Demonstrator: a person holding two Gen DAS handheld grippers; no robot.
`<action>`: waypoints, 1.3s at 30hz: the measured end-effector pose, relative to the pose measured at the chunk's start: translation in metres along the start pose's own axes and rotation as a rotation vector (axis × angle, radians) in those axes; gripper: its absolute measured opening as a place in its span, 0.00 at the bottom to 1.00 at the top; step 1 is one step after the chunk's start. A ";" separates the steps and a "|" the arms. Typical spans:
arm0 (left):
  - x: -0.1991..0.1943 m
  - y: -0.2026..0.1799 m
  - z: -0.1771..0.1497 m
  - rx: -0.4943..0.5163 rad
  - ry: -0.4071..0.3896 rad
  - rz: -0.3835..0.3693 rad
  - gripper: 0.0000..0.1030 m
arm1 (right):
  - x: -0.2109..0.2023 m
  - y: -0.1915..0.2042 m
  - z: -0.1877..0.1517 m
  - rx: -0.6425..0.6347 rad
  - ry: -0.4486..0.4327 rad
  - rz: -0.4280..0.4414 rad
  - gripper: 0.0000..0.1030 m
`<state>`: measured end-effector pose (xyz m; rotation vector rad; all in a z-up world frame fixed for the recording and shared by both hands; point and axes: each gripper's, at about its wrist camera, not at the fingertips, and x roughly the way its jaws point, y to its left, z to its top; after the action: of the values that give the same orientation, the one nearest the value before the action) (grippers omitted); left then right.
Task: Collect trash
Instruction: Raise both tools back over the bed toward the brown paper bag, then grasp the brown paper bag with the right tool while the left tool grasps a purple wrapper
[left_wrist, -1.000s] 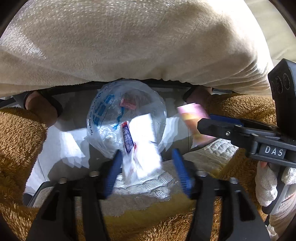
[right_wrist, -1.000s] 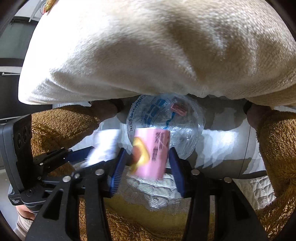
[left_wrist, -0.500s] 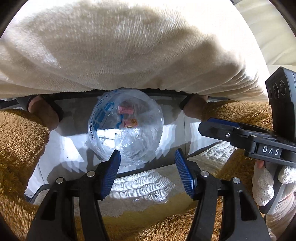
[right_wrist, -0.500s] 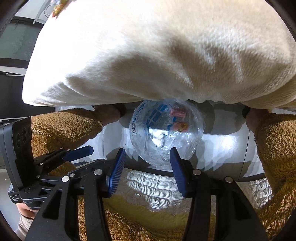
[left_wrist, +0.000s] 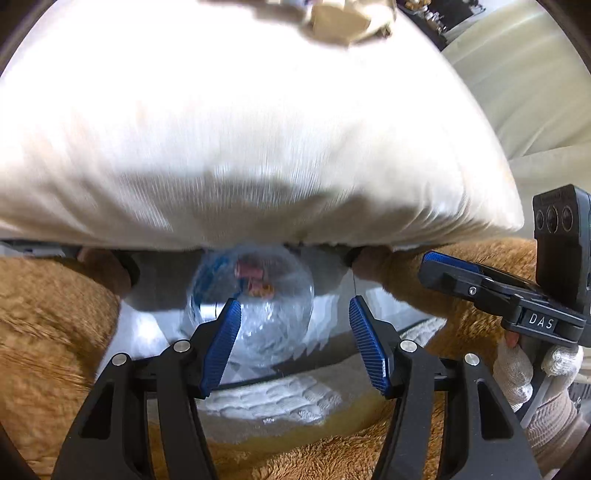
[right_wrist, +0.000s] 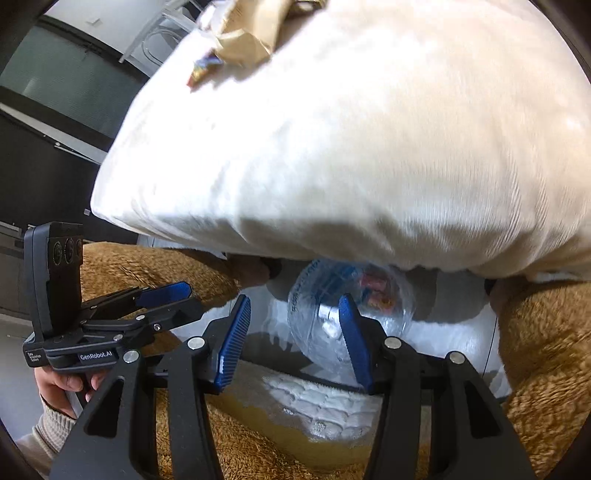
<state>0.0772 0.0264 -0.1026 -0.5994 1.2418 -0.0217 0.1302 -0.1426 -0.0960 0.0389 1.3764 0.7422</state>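
While a large cream cushion (left_wrist: 258, 140) fills the upper field in both views, the clear trash bag (left_wrist: 273, 314) sits below its edge on the pale floor, between 2 brown fleece-covered legs (right_wrist: 546, 350). Left gripper (left_wrist: 295, 343) and right gripper (right_wrist: 291, 339): jaws apart, nothing between them. Bag top is hidden by the cushion; contents blurred, pink and orange scraps only. Right view alone shows wrappers (right_wrist: 236, 40) atop the cushion clearly.

From my feed the cream cushion (left_wrist: 258, 147) hides the clear trash bag's (left_wrist: 273, 317) top, and the wrappers (right_wrist: 236, 40) on the cushion are blurred beyond reading.
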 end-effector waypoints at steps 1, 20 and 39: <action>-0.005 -0.001 0.003 0.003 -0.014 0.000 0.58 | -0.006 0.003 0.003 -0.012 -0.020 0.001 0.49; -0.074 -0.001 0.081 0.035 -0.232 -0.022 0.58 | -0.052 0.048 0.101 -0.330 -0.313 -0.060 0.49; -0.078 0.023 0.127 0.013 -0.259 -0.004 0.58 | 0.003 0.071 0.163 -0.739 -0.390 -0.273 0.92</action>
<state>0.1568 0.1245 -0.0202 -0.5743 0.9893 0.0437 0.2437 -0.0226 -0.0304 -0.5489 0.6625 0.9135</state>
